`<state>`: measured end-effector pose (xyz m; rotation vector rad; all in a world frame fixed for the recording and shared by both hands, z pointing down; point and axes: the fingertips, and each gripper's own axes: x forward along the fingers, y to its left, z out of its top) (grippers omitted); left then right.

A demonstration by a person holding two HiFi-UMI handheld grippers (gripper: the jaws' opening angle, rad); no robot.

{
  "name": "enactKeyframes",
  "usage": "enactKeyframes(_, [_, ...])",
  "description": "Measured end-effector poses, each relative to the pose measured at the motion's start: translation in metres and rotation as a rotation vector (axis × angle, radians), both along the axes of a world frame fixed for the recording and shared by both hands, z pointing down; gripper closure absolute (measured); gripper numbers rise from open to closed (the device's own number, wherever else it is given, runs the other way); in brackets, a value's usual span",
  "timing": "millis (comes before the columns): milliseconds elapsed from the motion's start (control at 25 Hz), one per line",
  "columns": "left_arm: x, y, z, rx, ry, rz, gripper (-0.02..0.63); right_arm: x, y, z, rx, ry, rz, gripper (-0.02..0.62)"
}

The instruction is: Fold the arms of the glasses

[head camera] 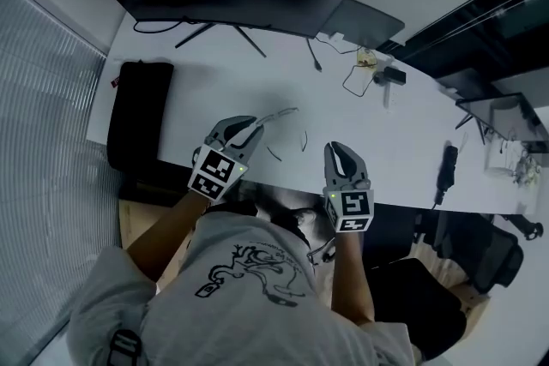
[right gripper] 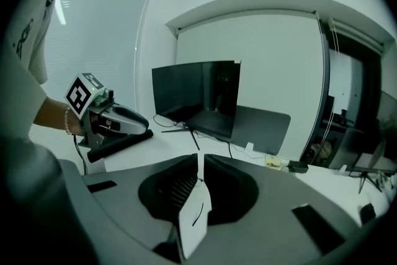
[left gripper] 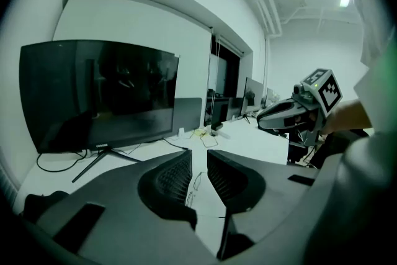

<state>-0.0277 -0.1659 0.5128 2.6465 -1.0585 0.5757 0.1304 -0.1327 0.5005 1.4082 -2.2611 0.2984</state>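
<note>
Holding the left gripper with jaws a little apart and empty, tips just short of the glasses lying arms unfolded on the white table. Holding the right gripper all but closed on nothing, to the glasses' right. Reaching forward with both forearms, pointing both grippers gently downward.

— Can you read the glasses?
— Barely: thin lines in the head view. The left gripper hides all but a sliver of them. The yellowish clutter beyond is too small to name.
</note>
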Motion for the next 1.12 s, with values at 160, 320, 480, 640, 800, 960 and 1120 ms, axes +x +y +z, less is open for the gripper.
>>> enactKeyframes(160, [0.005,-0.013,0.056,-0.093,-0.07,0.053,0.522,0.008,-0.013,0.048,-0.056,0.015,0.022,0.554])
enactKeyframes(320, [0.01,-0.023,0.11,-0.166,-0.147,0.097,0.506,0.015,-0.024,0.09,-0.128,0.054,0.038,0.554])
enactKeyframes(480, [0.015,-0.033,0.151,-0.213,-0.197,0.133,0.502,0.015,-0.038,0.127,-0.164,0.074,0.049,0.557])
enactKeyframes(640, [0.019,-0.038,0.182,-0.256,-0.24,0.161,0.502,0.019,-0.044,0.168,-0.233,0.086,0.071,0.557])
enactKeyframes(800, [0.024,-0.038,0.199,-0.284,-0.26,0.184,0.502,0.023,-0.042,0.204,-0.325,0.099,0.101,0.567])
enactKeyframes(960, [0.028,-0.04,0.205,-0.286,-0.274,0.186,0.518,0.02,-0.041,0.223,-0.371,0.081,0.103,0.565])
enactKeyframes(1120, [0.028,-0.042,0.208,-0.267,-0.293,0.165,0.565,0.013,-0.038,0.233,-0.399,0.073,0.094,0.561])
